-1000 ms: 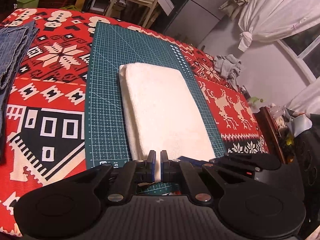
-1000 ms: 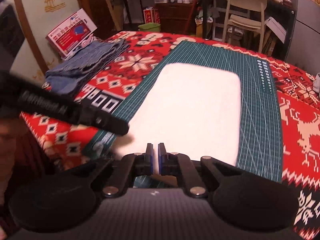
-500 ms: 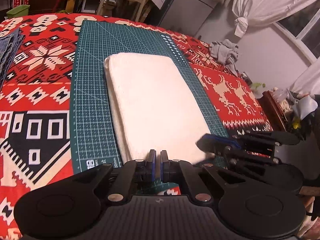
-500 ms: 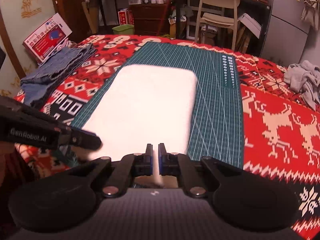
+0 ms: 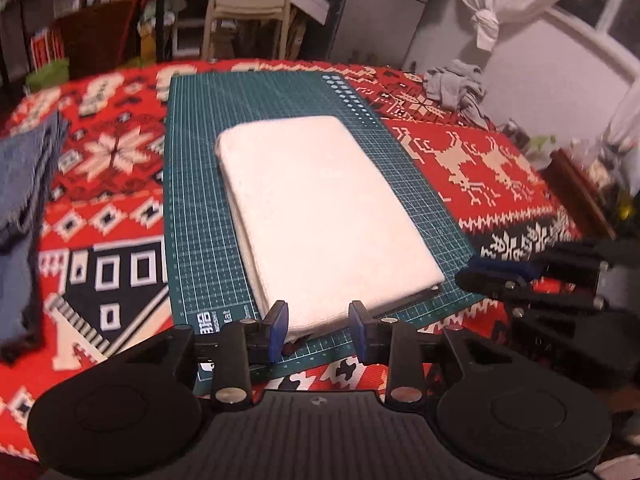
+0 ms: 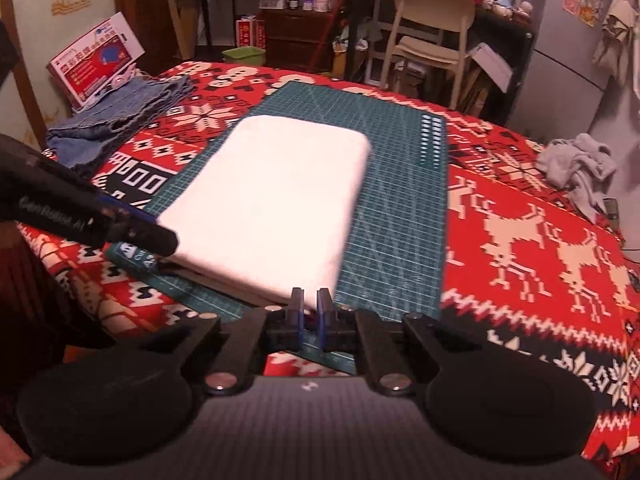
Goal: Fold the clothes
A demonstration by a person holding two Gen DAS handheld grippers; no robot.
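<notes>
— What is changing on the red, white and black patterned blanket (image 5: pixel 460 152) right now?

— I am letting go. The white, thick, folded rectangular cloth (image 5: pixel 320 208) is lying flat on the dark green gridded cutting mat (image 5: pixel 196 200), its near edge at the mat's near edge, and both of my tools are backing off it.

— And the jaws?

— My left gripper (image 5: pixel 318 322) has just been opening; its blue pads are standing apart, straddling the cloth's near edge without pressing it. My right gripper (image 6: pixel 308 314) has just been opening too, only a narrow gap, at the cloth's near right corner, with nothing pinched.

— Meaning?

— I am judging this fold finished; the crumpled grey garment (image 6: pixel 580 168) at the blanket's far right edge looks next.
</notes>
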